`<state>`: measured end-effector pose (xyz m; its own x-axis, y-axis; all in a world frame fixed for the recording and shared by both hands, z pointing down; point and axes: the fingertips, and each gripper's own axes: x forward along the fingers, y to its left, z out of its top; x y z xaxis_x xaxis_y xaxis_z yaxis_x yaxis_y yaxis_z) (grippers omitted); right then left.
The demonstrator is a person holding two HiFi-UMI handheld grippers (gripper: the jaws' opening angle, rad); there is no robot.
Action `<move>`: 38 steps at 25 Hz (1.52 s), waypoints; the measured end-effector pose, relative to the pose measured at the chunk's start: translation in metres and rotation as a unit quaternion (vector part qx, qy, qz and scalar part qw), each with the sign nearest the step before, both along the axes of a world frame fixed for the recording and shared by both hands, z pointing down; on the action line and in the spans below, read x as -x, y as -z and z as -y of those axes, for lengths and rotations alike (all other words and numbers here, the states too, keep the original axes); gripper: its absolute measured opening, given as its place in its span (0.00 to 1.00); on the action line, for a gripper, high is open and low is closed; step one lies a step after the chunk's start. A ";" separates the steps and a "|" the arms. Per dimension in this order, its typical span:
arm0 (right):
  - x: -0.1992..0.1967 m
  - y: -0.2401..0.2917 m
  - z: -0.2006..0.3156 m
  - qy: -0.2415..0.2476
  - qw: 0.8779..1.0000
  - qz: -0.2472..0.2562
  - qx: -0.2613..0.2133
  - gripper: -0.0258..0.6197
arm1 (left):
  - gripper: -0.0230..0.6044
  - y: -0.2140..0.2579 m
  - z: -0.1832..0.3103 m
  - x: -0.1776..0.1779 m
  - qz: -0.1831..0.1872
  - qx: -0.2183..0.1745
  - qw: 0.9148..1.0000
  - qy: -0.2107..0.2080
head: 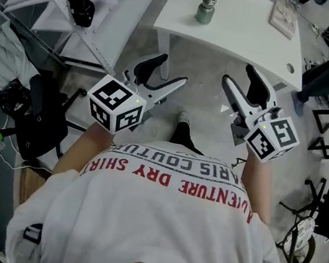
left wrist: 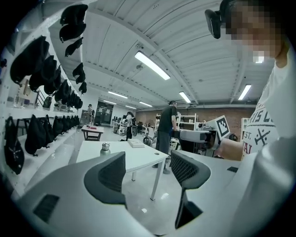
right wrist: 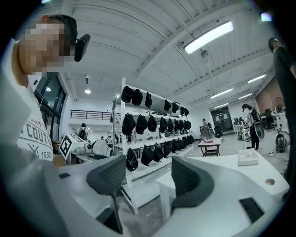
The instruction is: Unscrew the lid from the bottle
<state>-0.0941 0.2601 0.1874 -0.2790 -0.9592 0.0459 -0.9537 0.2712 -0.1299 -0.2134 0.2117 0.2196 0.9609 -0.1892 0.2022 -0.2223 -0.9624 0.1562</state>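
White shirt (head: pixel 161 221) fills the near edge of the head view. Just ahead of it we hold both grippers above the grey floor (head: pixel 209 73), each with its marker cube on the end nearest us. Our left gripper (head: pixel 162 74) has its jaws wide apart; only bare floor and a table leg show in the gap between its dark pads (left wrist: pixel 111 178). Our right gripper (head: pixel 245 85) stands just as wide, with nothing between its jaws either.

Beyond both sets of tips, well apart from them, stands the white table (head: pixel 247 22). The bottle (head: pixel 205 10) is upright on it, ahead of the gap between our two grippers and a little nearer the left one's line. Its lid (head: pixel 208 2) is on. In the left gripper view the bottle shows above the left pad, far off.

A flat pad (head: pixel 283 19) lies on the table to the right of the bottle. Farther out past the left jaws a person (left wrist: pixel 164 134) stands at the table's far corner. Past the right jaws runs a rack (right wrist: pixel 148 125) of black caps.
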 end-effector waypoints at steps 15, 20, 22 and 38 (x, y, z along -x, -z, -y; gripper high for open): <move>-0.123 -0.045 0.154 0.032 0.998 0.032 0.050 0.50 | 0.57 -0.054 0.143 -0.123 0.050 0.038 0.998 0.030; -0.151 -0.067 0.194 0.061 0.995 0.020 0.075 0.50 | 0.57 -0.079 0.183 -0.159 0.073 0.038 0.996 0.034; -0.161 -0.074 0.206 0.069 0.994 0.020 0.079 0.50 | 0.57 -0.089 0.196 -0.171 0.080 0.041 0.995 0.036; -0.197 -0.105 0.248 0.089 0.990 0.021 0.108 0.50 | 0.58 -0.164 0.286 -0.222 0.153 0.025 0.983 0.093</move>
